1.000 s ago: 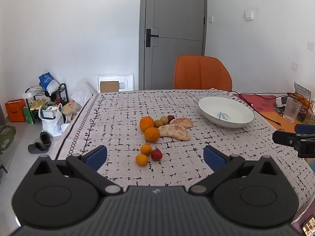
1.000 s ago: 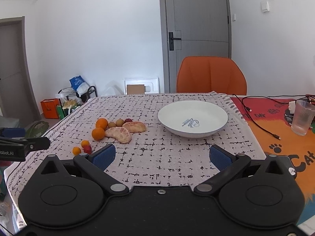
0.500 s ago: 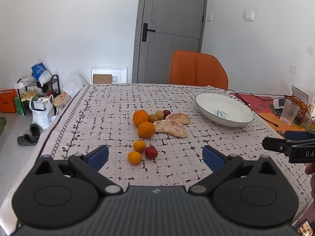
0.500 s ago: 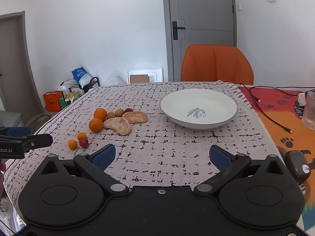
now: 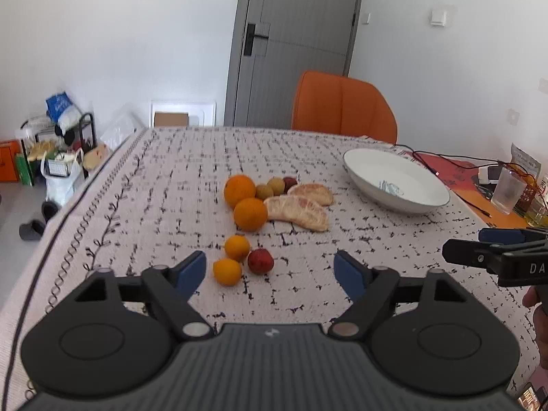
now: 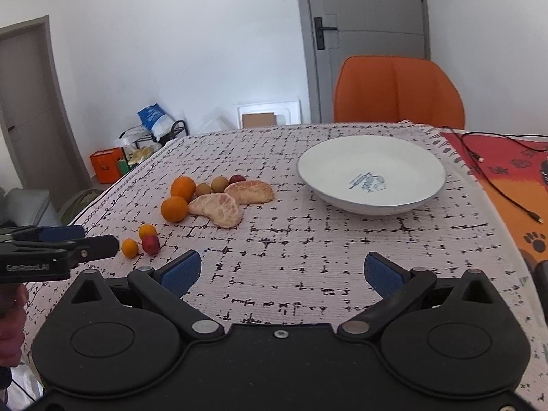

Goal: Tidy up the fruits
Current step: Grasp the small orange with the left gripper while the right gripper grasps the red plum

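The left gripper (image 5: 270, 274) hangs low over the near part of the worktop (image 5: 376, 274), its blue-padded fingers (image 5: 190, 274) spread wide and holding nothing. Just ahead of them, roughly between the pads, sit three small fruits close together: a small orange one (image 5: 227, 271) nearest, a second small orange one (image 5: 237, 247) just behind it, and a small red fruit (image 5: 260, 261) beside both. Farther back lies the main cluster. Two large oranges (image 5: 250, 214) stand one behind the other, touching or nearly so. To their right are two peeled citrus segments (image 5: 298, 212), the nearer one lying against the front orange. Behind the segments sit two small brownish-yellow fruits (image 5: 264, 191) and a dark red fruit (image 5: 290, 182); it is partly hidden, so what kind of fruit it is stays unclear.

The white bowl (image 6: 404, 157) stands well apart from the fruit, on the right side of the patterned cloth, with only a blue print at its bottom. The right gripper (image 6: 281, 274) hangs over bare cloth in front of the bowl, its fingers (image 6: 179, 272) likewise spread and gripping nothing. From the left wrist view this gripper shows at the right edge, and from the right wrist view the left one shows at the left edge, near the three small fruits.

An orange chair (image 6: 397, 92) stands at the far side of the worktop before a grey door (image 5: 301, 44). A black cable (image 6: 493, 185) trails across the orange mat at the right, and a clear glass (image 5: 508, 191) stands near the right edge.
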Demonstrator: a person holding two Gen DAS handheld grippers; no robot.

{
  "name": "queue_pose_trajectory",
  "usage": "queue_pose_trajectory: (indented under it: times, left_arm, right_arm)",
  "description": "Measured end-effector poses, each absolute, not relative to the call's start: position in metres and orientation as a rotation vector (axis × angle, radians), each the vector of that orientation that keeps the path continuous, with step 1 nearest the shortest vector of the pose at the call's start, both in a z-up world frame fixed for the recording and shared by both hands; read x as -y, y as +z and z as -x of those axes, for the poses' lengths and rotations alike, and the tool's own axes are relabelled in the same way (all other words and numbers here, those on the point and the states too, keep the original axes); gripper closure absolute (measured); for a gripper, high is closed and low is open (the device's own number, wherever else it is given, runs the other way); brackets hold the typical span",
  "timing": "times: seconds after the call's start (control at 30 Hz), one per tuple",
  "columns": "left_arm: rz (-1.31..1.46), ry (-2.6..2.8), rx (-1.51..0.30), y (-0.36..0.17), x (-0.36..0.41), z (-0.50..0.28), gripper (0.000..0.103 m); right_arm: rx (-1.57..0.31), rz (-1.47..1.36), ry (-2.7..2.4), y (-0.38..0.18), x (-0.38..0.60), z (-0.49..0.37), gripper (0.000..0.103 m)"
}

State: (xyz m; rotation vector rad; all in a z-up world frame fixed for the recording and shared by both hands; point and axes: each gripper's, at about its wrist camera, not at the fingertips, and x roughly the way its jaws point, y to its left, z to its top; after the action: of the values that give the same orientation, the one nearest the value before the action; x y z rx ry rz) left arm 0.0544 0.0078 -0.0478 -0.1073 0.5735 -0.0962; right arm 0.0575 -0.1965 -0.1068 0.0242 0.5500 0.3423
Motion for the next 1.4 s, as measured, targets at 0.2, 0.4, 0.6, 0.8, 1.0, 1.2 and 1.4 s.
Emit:
queue_pose_trajectory:
  times: [0.2,0.4,0.6,0.8,1.0,1.2,1.4]
  left_arm:
    - [0.126,-0.093,-0.616,-0.060,-0.013,-0.065,0.038]
    - [0.133,-0.070,-0.633,-0.068,-0.020,-0.079,0.045]
    - [0.174,-0.031,-0.677,-0.080,-0.030,-0.095,0.061]
    - [0.199,-0.011,-0.682,-0.083,-0.041,-0.101,0.080]
    - [0.212,0.007,-0.676,-0.081,-0.053,-0.099,0.080]
    - [0.224,0.025,-0.669,-0.080,-0.064,-0.098,0.080]
    - [0.240,0.036,-0.661,-0.080,-0.075,-0.098,0.080]
  right_arm:
    - [-0.577,-0.029,0.403,-0.114,0.185,-0.070,0.001]
    - [-0.586,0.005,0.467,-0.116,0.170,-0.080,0.007]
    - [-0.617,0.014,0.506,-0.120,0.155,-0.094,0.014]
    - [-0.650,0.012,0.551,-0.126,0.140,-0.108,0.024]
    - [-0.673,0.021,0.613,-0.128,0.121,-0.118,0.034]
    - [-0.697,0.043,0.670,-0.130,0.101,-0.125,0.042]
    - [-0.712,0.068,0.708,-0.131,0.082,-0.130,0.046]
